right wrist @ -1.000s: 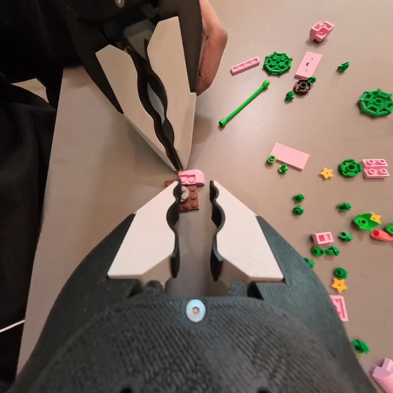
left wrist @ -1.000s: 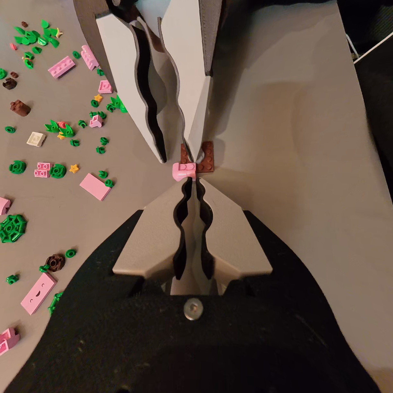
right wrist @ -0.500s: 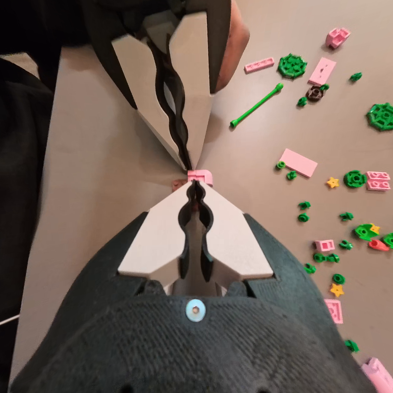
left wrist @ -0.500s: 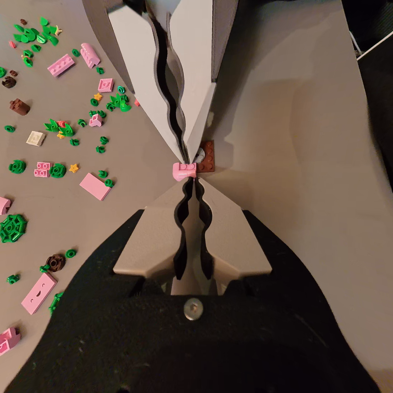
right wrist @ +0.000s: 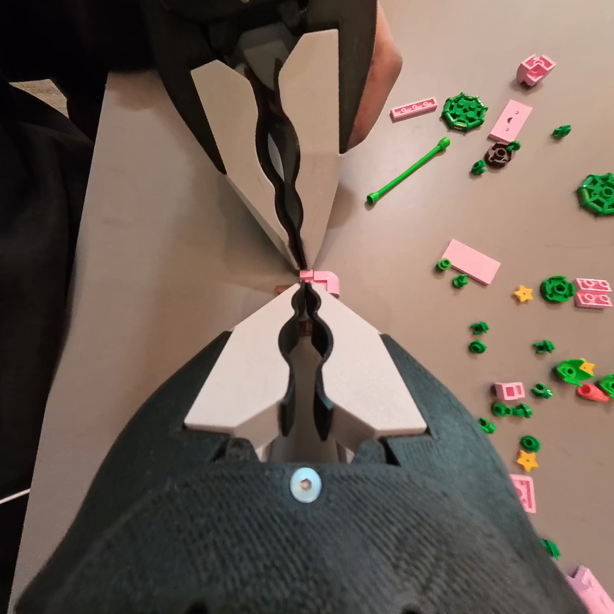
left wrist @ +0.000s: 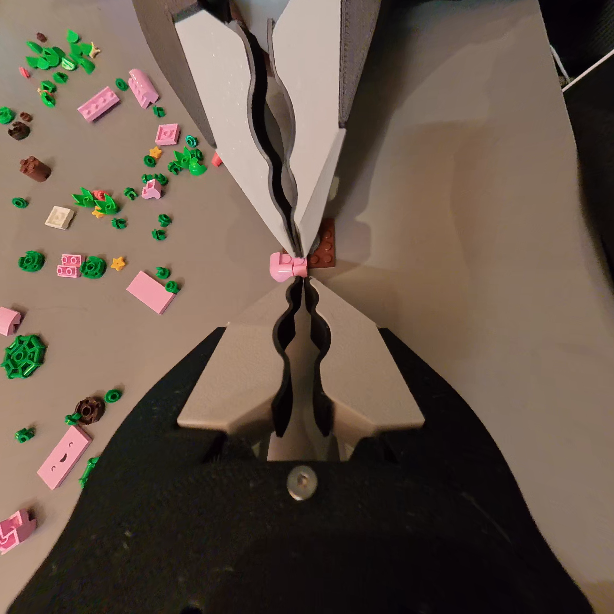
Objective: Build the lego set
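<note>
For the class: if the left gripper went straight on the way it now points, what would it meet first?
Almost at once the pink curved brick sitting on the brown plate, right at the left gripper tips; just beyond is the right gripper. Whether they already touch is unclear.

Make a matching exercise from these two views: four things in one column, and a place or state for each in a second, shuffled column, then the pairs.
Things
1. left hand-held gripper
2. brown plate
3. green rod
4. pink curved brick

Places or states
A. lies alone on the table, apart from both grippers
B. shut, tips at the pink brick
C. sits on the brown plate's edge
D. flat on the table, partly under the right hand-held gripper

Pairs: 1-B, 2-D, 3-A, 4-C
</note>
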### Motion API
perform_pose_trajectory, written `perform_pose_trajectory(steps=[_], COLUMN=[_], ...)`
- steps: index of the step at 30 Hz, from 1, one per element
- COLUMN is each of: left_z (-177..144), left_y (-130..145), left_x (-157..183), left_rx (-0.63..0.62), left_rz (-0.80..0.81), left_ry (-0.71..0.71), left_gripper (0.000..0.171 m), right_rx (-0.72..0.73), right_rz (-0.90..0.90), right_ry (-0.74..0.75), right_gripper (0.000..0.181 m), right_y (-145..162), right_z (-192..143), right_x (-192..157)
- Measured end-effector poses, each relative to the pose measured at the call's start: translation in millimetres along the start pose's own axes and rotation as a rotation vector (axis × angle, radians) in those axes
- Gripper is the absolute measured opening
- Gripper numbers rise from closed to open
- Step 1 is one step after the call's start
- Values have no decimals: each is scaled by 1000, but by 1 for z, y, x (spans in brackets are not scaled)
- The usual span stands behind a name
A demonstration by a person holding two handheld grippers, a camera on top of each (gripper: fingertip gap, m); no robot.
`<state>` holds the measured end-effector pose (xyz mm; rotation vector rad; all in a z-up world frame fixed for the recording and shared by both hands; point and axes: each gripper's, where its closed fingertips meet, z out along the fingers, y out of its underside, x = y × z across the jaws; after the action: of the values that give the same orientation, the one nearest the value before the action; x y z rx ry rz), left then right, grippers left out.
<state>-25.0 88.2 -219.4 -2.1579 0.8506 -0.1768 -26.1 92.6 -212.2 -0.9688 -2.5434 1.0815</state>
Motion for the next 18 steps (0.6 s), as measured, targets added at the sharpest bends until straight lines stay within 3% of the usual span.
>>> perform_pose_trajectory(steps=[18], left_z=[1], left_y=[-1], left_x=[-4], left_rx=[-2], left_rz=[-6], left_ry=[-21], left_gripper=[0], right_rx=[-16], right_rz=[-27], right_ry=[22], right_gripper=[0], right_y=[0], right_z=[-1], right_x=[0])
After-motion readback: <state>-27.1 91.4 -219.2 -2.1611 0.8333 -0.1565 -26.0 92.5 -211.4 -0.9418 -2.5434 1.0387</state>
